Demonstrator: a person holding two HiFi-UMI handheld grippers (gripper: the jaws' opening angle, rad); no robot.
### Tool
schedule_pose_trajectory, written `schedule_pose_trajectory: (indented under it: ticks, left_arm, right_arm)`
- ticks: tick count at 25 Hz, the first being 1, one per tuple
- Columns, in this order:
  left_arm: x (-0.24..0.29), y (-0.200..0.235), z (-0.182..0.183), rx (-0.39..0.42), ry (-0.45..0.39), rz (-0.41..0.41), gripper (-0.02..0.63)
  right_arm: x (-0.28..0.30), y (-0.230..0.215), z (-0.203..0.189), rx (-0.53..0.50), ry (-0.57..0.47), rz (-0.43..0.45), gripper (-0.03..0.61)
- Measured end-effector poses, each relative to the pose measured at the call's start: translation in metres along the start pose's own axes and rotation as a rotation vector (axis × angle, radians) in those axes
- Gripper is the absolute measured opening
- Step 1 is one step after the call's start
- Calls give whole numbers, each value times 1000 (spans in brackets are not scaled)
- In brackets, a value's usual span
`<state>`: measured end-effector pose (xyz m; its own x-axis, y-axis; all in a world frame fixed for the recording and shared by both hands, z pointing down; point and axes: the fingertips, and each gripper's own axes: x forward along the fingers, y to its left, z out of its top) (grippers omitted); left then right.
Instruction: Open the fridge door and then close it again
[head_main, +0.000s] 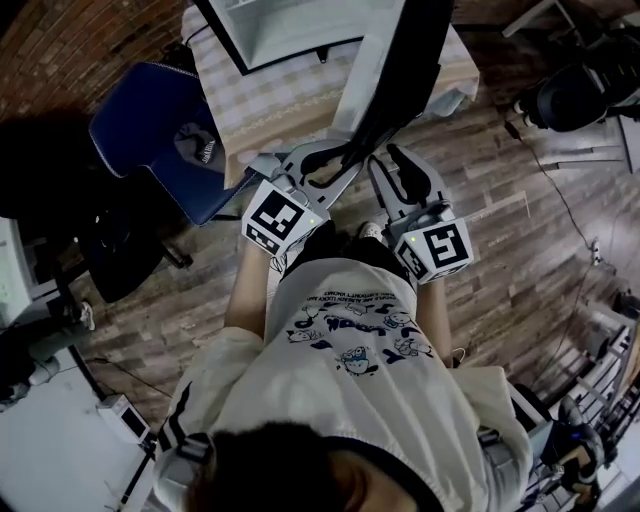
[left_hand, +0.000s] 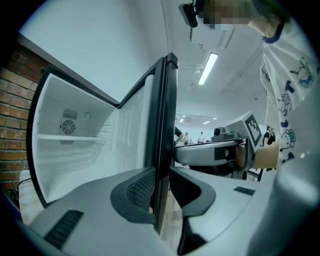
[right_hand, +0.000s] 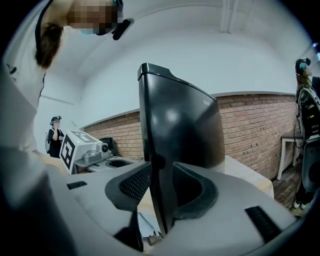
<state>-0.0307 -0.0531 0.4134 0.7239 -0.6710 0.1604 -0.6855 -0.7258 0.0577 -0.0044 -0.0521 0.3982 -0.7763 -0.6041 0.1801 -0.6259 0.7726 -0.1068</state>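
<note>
The fridge (head_main: 270, 30) stands open, its white inside (left_hand: 75, 150) with a shelf and a fan showing. Its dark door (head_main: 400, 70) swings out toward me. In the head view both grippers sit side by side at the door's free edge. My left gripper (head_main: 315, 162) is shut on the fridge door (left_hand: 165, 125), which runs upright between its jaws (left_hand: 162, 187); the left pad (left_hand: 140, 187) lies on the white inner face. My right gripper (head_main: 392, 160) is shut on the same door (right_hand: 180, 125), its jaws (right_hand: 162, 187) on either side of the edge.
A blue chair (head_main: 160, 130) stands left of the fridge, beside the cloth-covered table (head_main: 270, 105) that carries it. A brick wall (right_hand: 260, 125) lies behind. A black chair (head_main: 570, 95) and a cable (head_main: 560, 200) are on the wooden floor at right. A person (right_hand: 54, 132) stands far off.
</note>
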Motion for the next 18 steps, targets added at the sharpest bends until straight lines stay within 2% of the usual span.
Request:
schedule_pose_trajectory:
  ticks: [4, 9, 18]
  left_arm:
    - [23, -25, 2, 3, -5, -55, 97]
    - [55, -58, 7, -16, -21, -96, 97]
    - [108, -101, 16, -1, -15, -136, 97]
  right_arm:
    - [-19, -6, 0, -26, 13, 23, 149]
    - [-51, -34, -1, -11, 13, -43, 160]
    - [-97, -90, 1, -12, 17, -129, 152]
